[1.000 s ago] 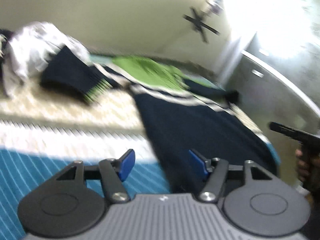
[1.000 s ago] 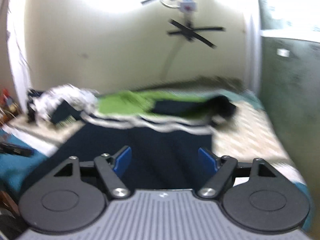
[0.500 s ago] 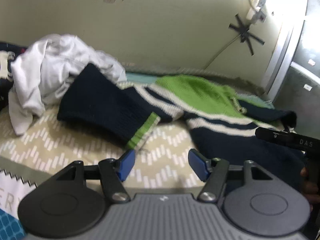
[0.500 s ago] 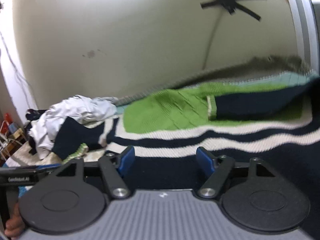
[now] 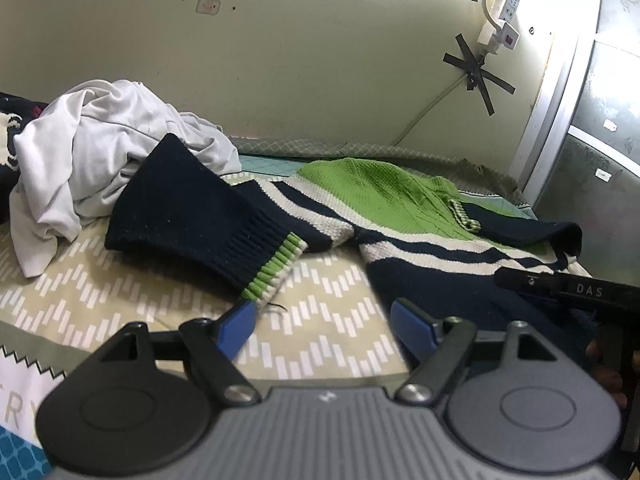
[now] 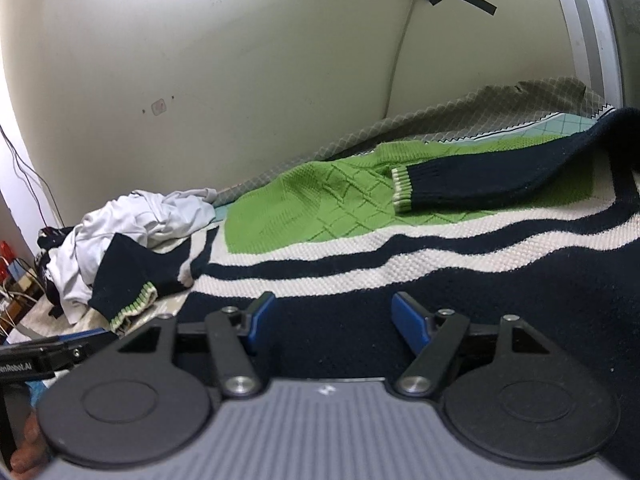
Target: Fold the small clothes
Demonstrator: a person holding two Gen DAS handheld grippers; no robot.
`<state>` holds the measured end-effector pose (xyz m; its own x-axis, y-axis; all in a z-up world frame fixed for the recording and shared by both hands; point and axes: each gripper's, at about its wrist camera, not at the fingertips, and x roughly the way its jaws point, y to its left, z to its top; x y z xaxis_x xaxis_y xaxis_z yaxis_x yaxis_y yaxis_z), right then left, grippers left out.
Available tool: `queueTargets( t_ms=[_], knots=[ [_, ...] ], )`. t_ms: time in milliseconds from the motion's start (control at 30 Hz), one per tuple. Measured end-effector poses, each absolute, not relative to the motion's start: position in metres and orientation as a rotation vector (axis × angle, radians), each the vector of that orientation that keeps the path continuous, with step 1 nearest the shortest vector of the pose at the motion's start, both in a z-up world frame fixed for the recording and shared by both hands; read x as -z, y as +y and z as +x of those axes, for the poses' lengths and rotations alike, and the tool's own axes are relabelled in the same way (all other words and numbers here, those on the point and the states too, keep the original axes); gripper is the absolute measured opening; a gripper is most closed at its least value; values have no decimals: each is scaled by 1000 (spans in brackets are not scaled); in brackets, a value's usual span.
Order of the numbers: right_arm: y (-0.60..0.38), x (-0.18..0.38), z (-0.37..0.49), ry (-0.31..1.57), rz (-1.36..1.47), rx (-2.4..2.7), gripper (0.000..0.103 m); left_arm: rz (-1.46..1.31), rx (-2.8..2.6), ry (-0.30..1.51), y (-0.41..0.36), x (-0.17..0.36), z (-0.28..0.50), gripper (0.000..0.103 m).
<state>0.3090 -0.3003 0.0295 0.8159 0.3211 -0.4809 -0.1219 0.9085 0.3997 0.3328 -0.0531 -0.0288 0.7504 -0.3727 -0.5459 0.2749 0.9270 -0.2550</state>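
Observation:
A navy, white and green knitted sweater point(image 5: 400, 216) point(image 6: 360, 248) lies spread on the bed. Its left sleeve point(image 5: 192, 216) points toward me, the green-and-white cuff point(image 5: 276, 272) just beyond my left gripper point(image 5: 322, 326). That gripper's jaws are opening, with only patterned bedcover between them. The other sleeve point(image 6: 480, 176) is folded across the green chest. My right gripper point(image 6: 332, 320) hovers open over the navy lower body of the sweater, nothing held. The right gripper's finger point(image 5: 560, 284) shows at the left view's right edge.
A crumpled white garment point(image 5: 100, 156) point(image 6: 132, 228) is heaped at the bed's far left beside a dark patterned cloth point(image 5: 8, 120). The bedcover point(image 5: 120, 304) has a beige chevron print. The wall runs behind, with a cable and a power strip point(image 5: 500, 20).
Both grippers swung in low over the bed, then settled. The left one's jaws have spread wider since half a second ago. The sweater has not moved.

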Motion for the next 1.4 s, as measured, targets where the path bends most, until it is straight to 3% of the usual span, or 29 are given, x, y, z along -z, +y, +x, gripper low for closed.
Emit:
queueTargets(
  t_ms=[767,900,1400],
  knots=[
    [-297,-30,309,574,338,-245,70,-192,347,630,-50,29,333,84],
    [-304,-34,308,570,344,-274,65,-201,347,630,-49,29,333,84],
    [-372,-64,356,545,-26,-123,65,-244,325,651,-45,31,338,84]
  ],
)
